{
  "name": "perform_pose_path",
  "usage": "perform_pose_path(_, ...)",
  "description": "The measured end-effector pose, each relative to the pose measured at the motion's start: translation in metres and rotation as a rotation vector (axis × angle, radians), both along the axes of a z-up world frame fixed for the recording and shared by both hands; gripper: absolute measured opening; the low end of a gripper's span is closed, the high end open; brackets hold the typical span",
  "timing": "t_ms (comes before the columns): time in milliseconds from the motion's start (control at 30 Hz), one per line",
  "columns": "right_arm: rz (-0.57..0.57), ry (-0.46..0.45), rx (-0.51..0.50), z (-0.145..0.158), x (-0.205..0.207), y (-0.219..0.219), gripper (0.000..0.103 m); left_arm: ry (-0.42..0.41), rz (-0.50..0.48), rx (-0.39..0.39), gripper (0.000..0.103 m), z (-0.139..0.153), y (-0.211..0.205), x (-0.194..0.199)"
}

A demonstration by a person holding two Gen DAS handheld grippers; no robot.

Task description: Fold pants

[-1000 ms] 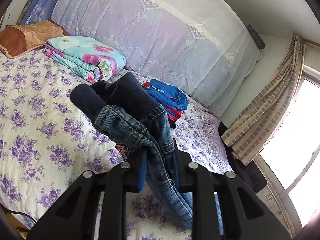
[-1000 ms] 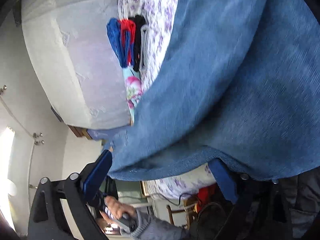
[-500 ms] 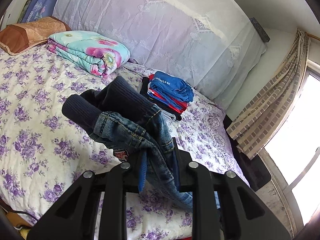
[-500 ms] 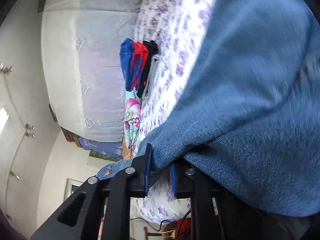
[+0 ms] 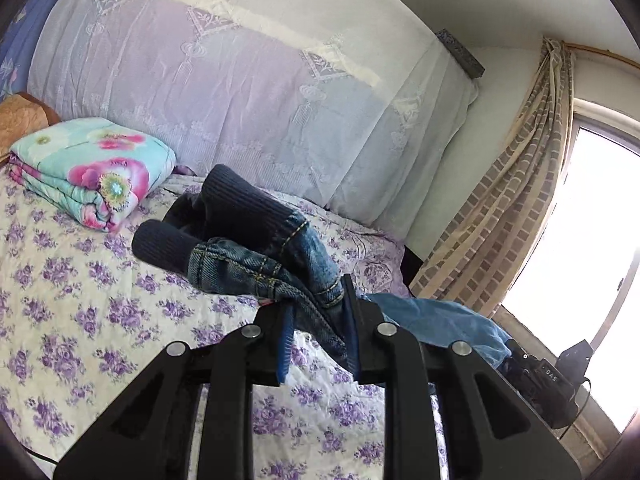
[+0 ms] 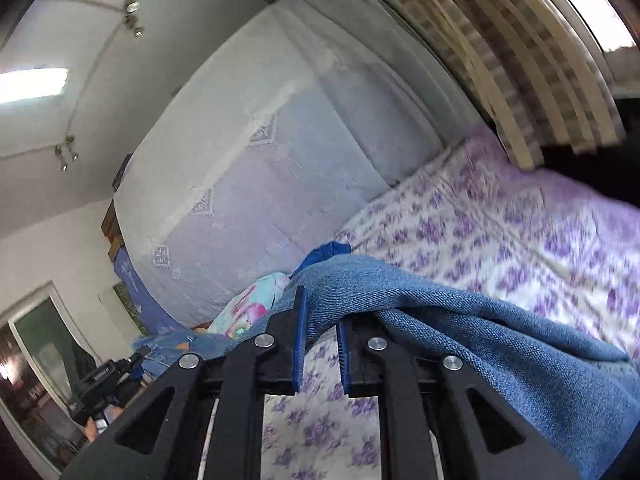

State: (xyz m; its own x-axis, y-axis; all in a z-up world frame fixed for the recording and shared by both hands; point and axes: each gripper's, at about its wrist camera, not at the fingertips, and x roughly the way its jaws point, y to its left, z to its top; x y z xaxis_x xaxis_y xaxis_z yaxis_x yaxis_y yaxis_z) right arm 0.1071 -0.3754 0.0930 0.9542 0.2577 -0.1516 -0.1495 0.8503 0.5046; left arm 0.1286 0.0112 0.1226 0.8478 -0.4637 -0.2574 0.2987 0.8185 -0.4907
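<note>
Jeans held up over the bed, one gripper on each end

The left gripper [image 5: 318,320] has its jaws clamped on the pants [image 5: 256,248] at the dark ribbed waistband end, which bunches up above the bed [image 5: 80,312] with its purple-flower cover. The right gripper [image 6: 320,340] is pinched shut on a lighter blue stretch of the same denim, which drapes over its right side above the bed. A folded floral blanket [image 5: 88,172] sits on the bed near the headboard [image 5: 240,92], behind the pants. Checked curtain [image 5: 516,200] hangs past the bed's far corner.
</note>
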Motion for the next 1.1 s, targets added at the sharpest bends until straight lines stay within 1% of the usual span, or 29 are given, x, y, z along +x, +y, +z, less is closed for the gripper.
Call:
perform_pose_path(33, 0.024, 0.032, 0.010, -0.009, 0.006, 0.003, 0.015, 0.017, 0.019, 0.001, 0.020, -0.004, 0.007, 0.001)
perform_pose_path(67, 0.050, 0.080, 0.024, -0.026, 0.007, 0.006, 0.016, 0.044, 0.034, -0.001, 0.020, -0.011, 0.015, 0.002)
perform_pose_path(133, 0.109, 0.213, 0.047, -0.074, 0.020, 0.021, 0.017, 0.119, 0.060, -0.009, 0.020, -0.034, 0.037, 0.001)
perform_pose_path(200, 0.199, 0.389, 0.092, -0.134, 0.031, 0.043, 0.021, 0.213, 0.103, -0.001, 0.020, -0.067, 0.061, -0.003)
perform_pose_path(233, 0.263, 0.490, 0.112, -0.164, 0.034, 0.056, 0.024, 0.268, 0.138, 0.033, 0.020, -0.087, 0.072, -0.005)
perform_pose_path(267, 0.308, 0.565, 0.124, -0.187, 0.033, 0.067, 0.025, 0.327, 0.173, 0.069, 0.020, -0.109, 0.084, -0.005)
perform_pose_path(300, 0.348, 0.594, 0.144, -0.203, 0.028, 0.073, 0.025, 0.405, 0.186, 0.085, 0.020, -0.131, 0.096, -0.003)
perform_pose_path(333, 0.365, 0.581, 0.164, -0.209, 0.020, 0.074, 0.025, 0.501, 0.190, 0.062, 0.020, -0.159, 0.113, -0.001)
perform_pose_path(367, 0.366, 0.556, 0.176, -0.208, 0.012, 0.071, 0.028, 0.539, 0.171, -0.010, 0.020, -0.181, 0.130, -0.007)
perform_pose_path(400, 0.351, 0.530, 0.183, -0.202, 0.003, 0.064, 0.034, 0.529, 0.142, -0.065, 0.021, -0.190, 0.140, -0.015)
perform_pose_path(433, 0.314, 0.492, 0.195, -0.194, -0.007, 0.053, 0.054, 0.510, 0.114, -0.069, 0.022, -0.193, 0.144, -0.024)
perform_pose_path(467, 0.250, 0.458, 0.199, -0.184, -0.017, 0.040, 0.068, 0.493, 0.109, -0.037, 0.023, -0.192, 0.142, -0.031)
perform_pose_path(500, 0.186, 0.434, 0.196, -0.173, -0.023, 0.025, 0.070, 0.473, 0.117, -0.003, 0.023, -0.189, 0.138, -0.036)
perform_pose_path(567, 0.068, 0.413, 0.182, -0.161, -0.033, -0.004, 0.070, 0.463, 0.132, 0.031, 0.023, -0.184, 0.133, -0.039)
perform_pose_path(633, -0.049, 0.418, 0.208, -0.159, -0.043, -0.031, 0.071, 0.455, 0.129, 0.016, 0.023, -0.182, 0.135, -0.042)
perform_pose_path(733, -0.121, 0.447, 0.270, -0.170, -0.048, -0.056, 0.071, 0.434, 0.119, -0.009, 0.023, -0.179, 0.144, -0.049)
perform_pose_path(800, -0.133, 0.477, 0.299, -0.181, -0.049, -0.065, 0.071, 0.416, 0.135, -0.019, 0.023, -0.176, 0.151, -0.052)
perform_pose_path(833, -0.121, 0.479, 0.318, -0.183, -0.049, -0.067, 0.071, 0.407, 0.143, -0.023, 0.023, -0.175, 0.155, -0.053)
perform_pose_path(867, -0.104, 0.477, 0.331, -0.185, -0.047, -0.068, 0.071, 0.402, 0.140, -0.007, 0.024, -0.175, 0.157, -0.052)
perform_pose_path(933, -0.082, 0.465, 0.325, -0.181, -0.044, -0.066, 0.071, 0.451, 0.103, 0.070, 0.024, -0.180, 0.154, -0.046)
perform_pose_path(967, -0.066, 0.456, 0.315, -0.177, -0.040, -0.062, 0.071, 0.483, 0.097, 0.085, 0.024, -0.182, 0.154, -0.045)
perform_pose_path(1000, -0.045, 0.452, 0.308, -0.175, -0.034, -0.059, 0.072, 0.493, 0.096, 0.102, 0.025, -0.182, 0.153, -0.048)
perform_pose_path(1067, -0.007, 0.478, 0.310, -0.174, -0.023, -0.050, 0.073, 0.499, 0.097, 0.138, 0.027, -0.180, 0.150, -0.055)
perform_pose_path(1100, 0.001, 0.502, 0.319, -0.179, -0.017, -0.048, 0.073, 0.502, 0.100, 0.154, 0.028, -0.178, 0.149, -0.058)
